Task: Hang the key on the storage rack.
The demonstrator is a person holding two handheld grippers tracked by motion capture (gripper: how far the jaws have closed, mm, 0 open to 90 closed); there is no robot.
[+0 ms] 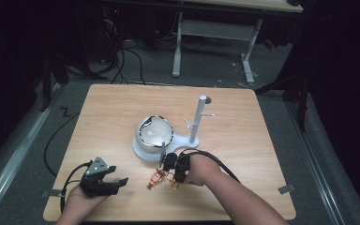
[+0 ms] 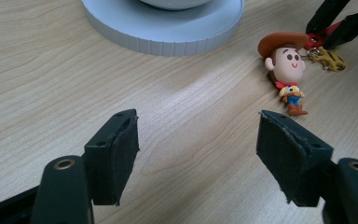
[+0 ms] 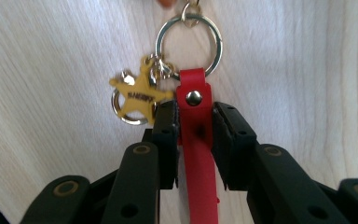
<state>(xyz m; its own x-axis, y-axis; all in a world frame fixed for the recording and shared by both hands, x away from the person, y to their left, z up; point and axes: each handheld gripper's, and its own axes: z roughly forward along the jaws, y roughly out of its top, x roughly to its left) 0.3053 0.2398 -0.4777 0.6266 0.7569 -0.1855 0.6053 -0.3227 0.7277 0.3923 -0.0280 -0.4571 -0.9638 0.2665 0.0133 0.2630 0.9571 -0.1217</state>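
A keychain lies on the wooden table: a small cowboy figure (image 1: 155, 178) (image 2: 286, 65), a silver key ring (image 3: 161, 39), a yellow sheriff star (image 3: 140, 93) (image 2: 328, 58) and a red strap (image 3: 195, 93). My right gripper (image 3: 195, 126) (image 1: 172, 176) points down at the table, and its two pads press the red strap from both sides just below the rivet. My left gripper (image 2: 198, 149) (image 1: 118, 184) rests low at the near left with its jaws wide apart and only bare table between them. The cowboy figure lies ahead of it to the right.
A white round base (image 1: 143, 150) (image 2: 168, 28) carries a black-and-white domed object (image 1: 155, 130) and joins a white post with pegs (image 1: 198, 119), just behind the right hand. The table's near edge runs close under both forearms.
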